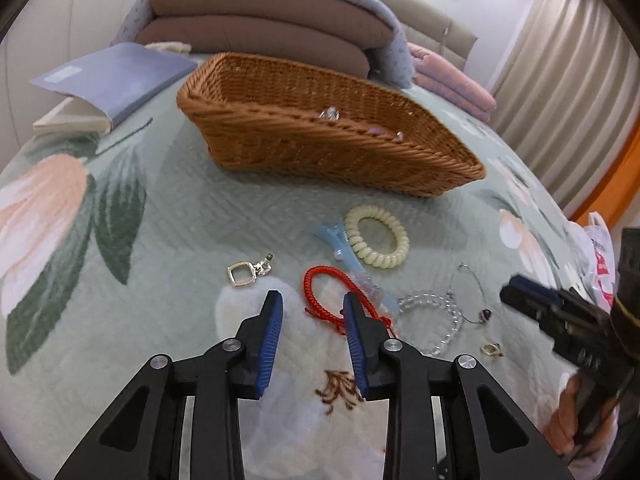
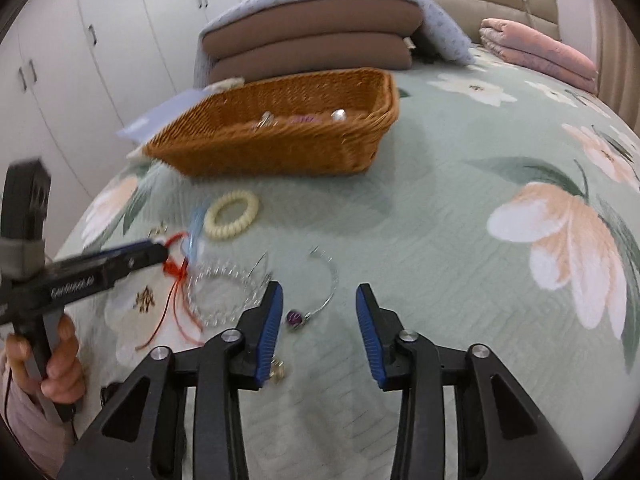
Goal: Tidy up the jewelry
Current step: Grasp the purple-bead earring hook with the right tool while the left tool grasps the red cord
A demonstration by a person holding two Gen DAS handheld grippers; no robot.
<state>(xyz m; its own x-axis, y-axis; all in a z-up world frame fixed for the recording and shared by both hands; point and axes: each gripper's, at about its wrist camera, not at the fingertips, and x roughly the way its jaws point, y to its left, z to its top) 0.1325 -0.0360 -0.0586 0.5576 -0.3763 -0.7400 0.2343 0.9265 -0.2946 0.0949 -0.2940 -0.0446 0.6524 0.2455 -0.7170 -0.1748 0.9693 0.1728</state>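
A wicker basket sits on the bed with a few small pieces inside. In front of it lie a cream spiral hair tie, a blue hair clip, a red cord bracelet, a clear bead bracelet, a wire bangle with a purple bead, a silver square earring and a small ring. My left gripper is open over the red bracelet. My right gripper is open around the purple bead.
The bed has a green floral quilt. A blue book lies left of the basket. Stacked brown cushions and folded pink blankets lie behind. White wardrobes stand to the left.
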